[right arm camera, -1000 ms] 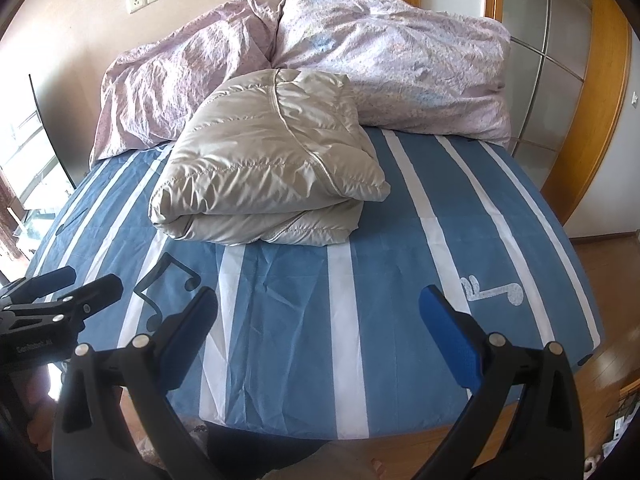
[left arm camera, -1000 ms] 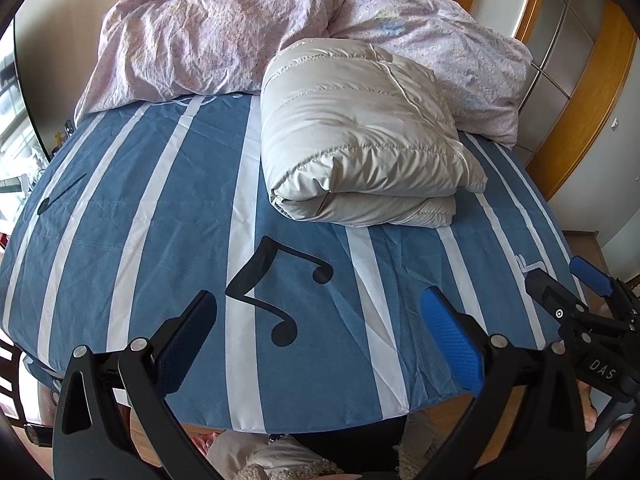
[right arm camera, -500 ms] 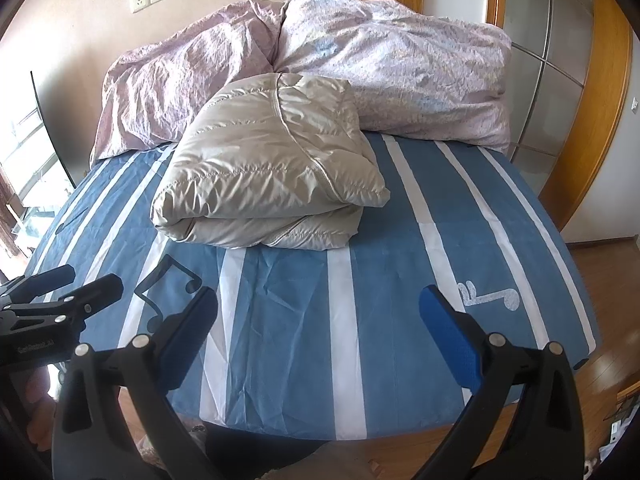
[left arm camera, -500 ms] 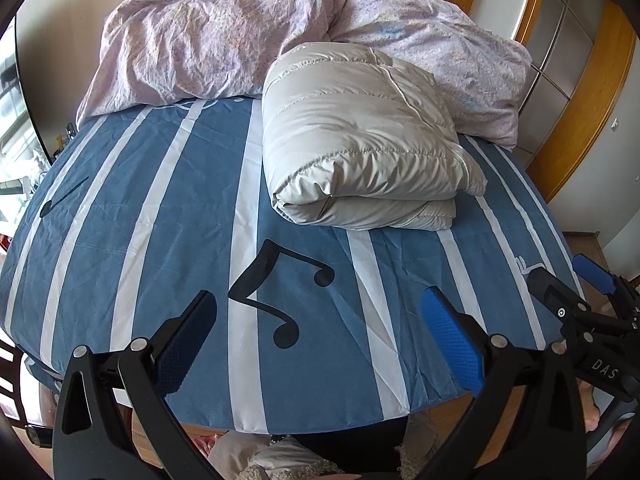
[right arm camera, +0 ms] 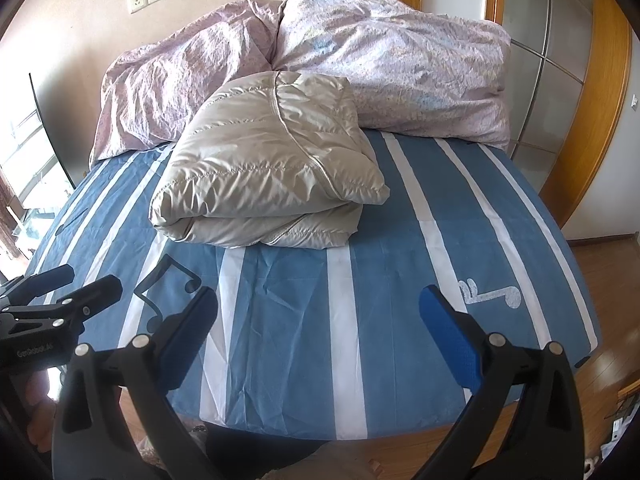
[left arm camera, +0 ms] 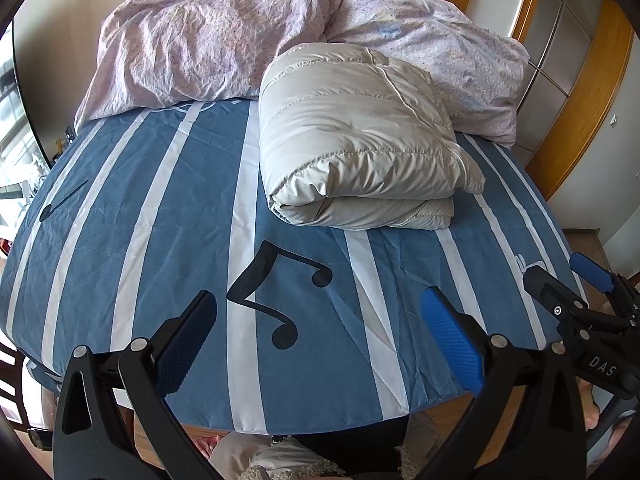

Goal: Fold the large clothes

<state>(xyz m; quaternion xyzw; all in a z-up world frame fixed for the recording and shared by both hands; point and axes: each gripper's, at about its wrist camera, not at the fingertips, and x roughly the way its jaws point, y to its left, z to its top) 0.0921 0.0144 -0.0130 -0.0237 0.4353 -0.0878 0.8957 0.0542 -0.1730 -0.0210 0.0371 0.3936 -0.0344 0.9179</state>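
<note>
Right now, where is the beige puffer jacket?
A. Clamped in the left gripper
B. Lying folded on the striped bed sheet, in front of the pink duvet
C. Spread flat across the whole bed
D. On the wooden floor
B: the beige puffer jacket lies folded on the striped bed sheet, in front of the pink duvet, and both grippers are open and empty.

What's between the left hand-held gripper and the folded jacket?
Only bare striped bedsheet with a black music note separates left hand-held gripper from jacket, per left wrist view.
</note>
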